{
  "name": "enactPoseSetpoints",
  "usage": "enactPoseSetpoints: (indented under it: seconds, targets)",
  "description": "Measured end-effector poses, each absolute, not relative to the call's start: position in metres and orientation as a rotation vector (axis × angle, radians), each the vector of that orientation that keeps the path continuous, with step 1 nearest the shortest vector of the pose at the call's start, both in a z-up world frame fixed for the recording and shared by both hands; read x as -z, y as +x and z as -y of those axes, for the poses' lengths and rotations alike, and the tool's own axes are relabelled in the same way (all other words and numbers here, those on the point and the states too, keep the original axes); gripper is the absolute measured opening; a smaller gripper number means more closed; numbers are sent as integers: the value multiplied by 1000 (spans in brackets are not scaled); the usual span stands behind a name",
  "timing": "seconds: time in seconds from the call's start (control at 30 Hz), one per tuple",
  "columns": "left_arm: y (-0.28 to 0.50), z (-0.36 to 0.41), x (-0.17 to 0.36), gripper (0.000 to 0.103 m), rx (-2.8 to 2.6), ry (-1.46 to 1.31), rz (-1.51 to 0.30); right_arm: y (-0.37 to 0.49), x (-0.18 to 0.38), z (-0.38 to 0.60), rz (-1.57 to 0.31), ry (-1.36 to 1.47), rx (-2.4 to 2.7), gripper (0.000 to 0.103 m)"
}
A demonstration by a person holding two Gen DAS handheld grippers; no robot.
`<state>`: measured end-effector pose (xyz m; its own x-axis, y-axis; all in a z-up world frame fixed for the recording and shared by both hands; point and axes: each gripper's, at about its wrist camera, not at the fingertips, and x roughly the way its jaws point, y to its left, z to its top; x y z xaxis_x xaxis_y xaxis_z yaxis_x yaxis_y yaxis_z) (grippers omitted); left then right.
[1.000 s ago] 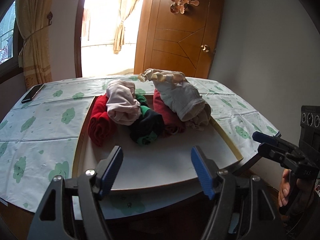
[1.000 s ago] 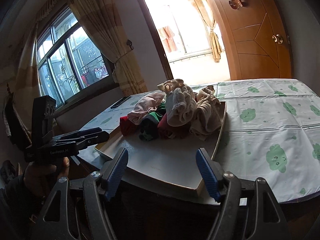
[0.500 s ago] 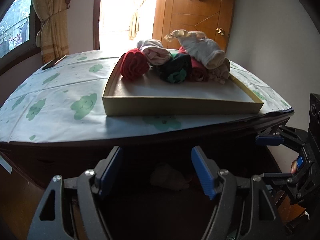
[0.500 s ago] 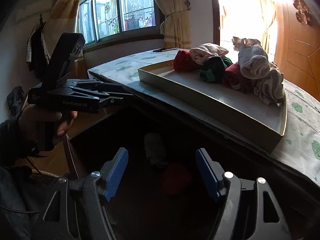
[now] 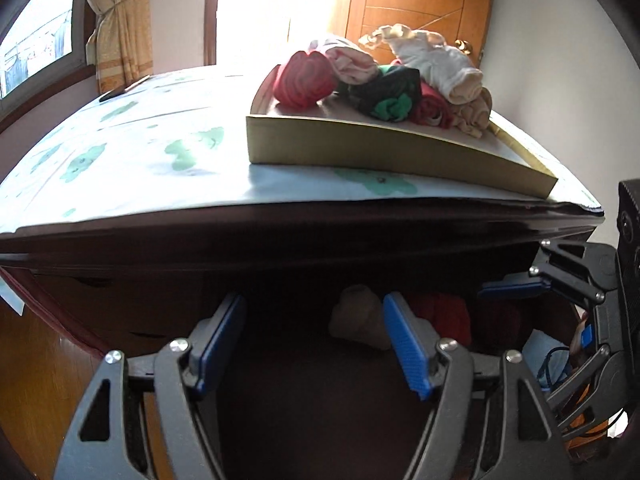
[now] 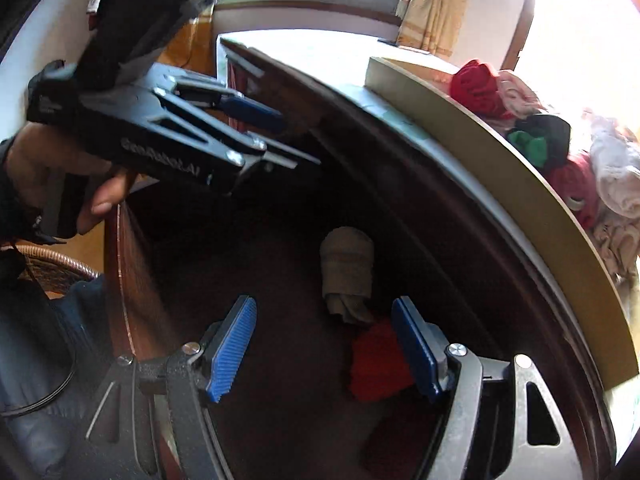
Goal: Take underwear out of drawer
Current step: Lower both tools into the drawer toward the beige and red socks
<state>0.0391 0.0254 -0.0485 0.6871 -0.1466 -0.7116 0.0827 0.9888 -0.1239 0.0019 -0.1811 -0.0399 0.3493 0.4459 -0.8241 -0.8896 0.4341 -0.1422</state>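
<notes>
Below, beige underwear roll (image 6: 347,270) just beyond right gripper (image 6: 324,344), fingers spread, apart.

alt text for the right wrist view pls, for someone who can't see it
The open right gripper points down into a dark open drawer, where a rolled beige garment and a red one lie. The left gripper hovers upper left; a tray of rolled underwear sits on top.

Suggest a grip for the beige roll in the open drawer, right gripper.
Probably across the middle of the beige rolled underwear, coming from above into the drawer. It lies on its side as a fat roll with a loose tail toward the red rolled underwear, so pads on its two long sides should hold best. The right gripper is open and empty, short of it.
</notes>
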Motion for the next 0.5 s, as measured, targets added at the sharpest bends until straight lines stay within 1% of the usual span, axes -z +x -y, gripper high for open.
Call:
enactPoseSetpoints:
  seconds: [0.23, 0.37, 0.47, 0.5]
  targets:
    - [39, -38, 53, 72, 107, -126, -807, 18, 65, 147, -858, -698, -942, 72]
    - [38, -43, 54, 72, 100, -145, -805, 18, 82, 129, -834, -787, -893, 72]
    - [38, -49, 55, 73, 76, -155, -807, 19, 95, 120, -820, -832, -856, 69]
    - [38, -52, 55, 73, 70, -166, -810, 20, 99, 119, -820, -843, -845, 67]
